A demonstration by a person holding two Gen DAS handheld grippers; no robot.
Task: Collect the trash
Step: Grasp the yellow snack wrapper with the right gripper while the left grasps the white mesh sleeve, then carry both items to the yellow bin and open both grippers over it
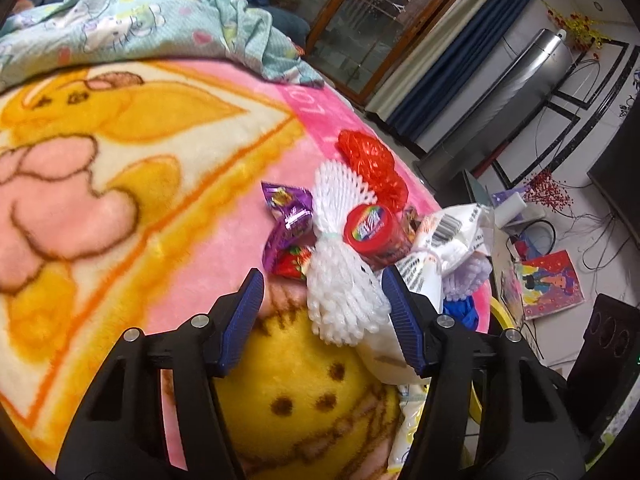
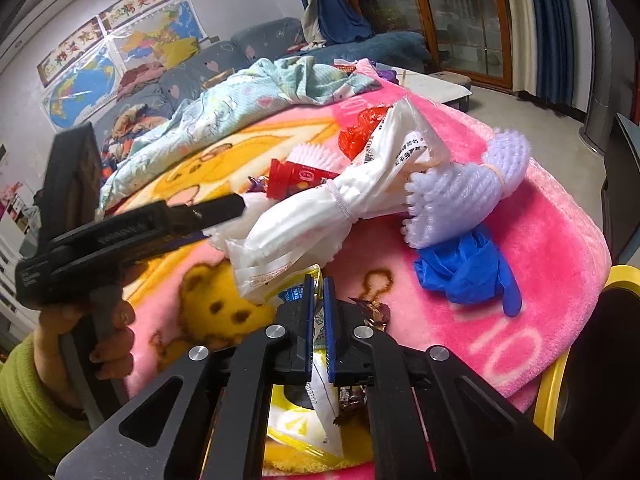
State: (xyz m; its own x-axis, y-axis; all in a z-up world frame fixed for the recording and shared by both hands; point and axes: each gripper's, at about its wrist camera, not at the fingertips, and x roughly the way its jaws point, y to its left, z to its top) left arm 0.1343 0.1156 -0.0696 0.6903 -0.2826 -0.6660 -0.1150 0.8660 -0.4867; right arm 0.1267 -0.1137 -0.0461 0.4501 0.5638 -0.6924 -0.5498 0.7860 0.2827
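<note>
The left gripper (image 1: 323, 300) stands half spread around the white foam net (image 1: 340, 280) on the pink blanket (image 1: 200, 208), its long axis running away between unpressed pads; the right gripper (image 2: 316, 300) pinches a yellow-and-white wrapper (image 2: 320, 332) at the blanket's near edge.

Two grippers (image 2: 318, 280) are showing, one per hand. Foam nets are numbering two: one white (image 1: 344, 280), one lilac (image 2: 468, 188). One red tub (image 1: 370, 226), one blue glove (image 2: 464, 268), one red mesh wad (image 1: 372, 164), one white bag (image 2: 320, 216) are lying on one pink blanket (image 2: 552, 240). Purple wrappers (image 1: 286, 200) are prob. two; blurry there.
</note>
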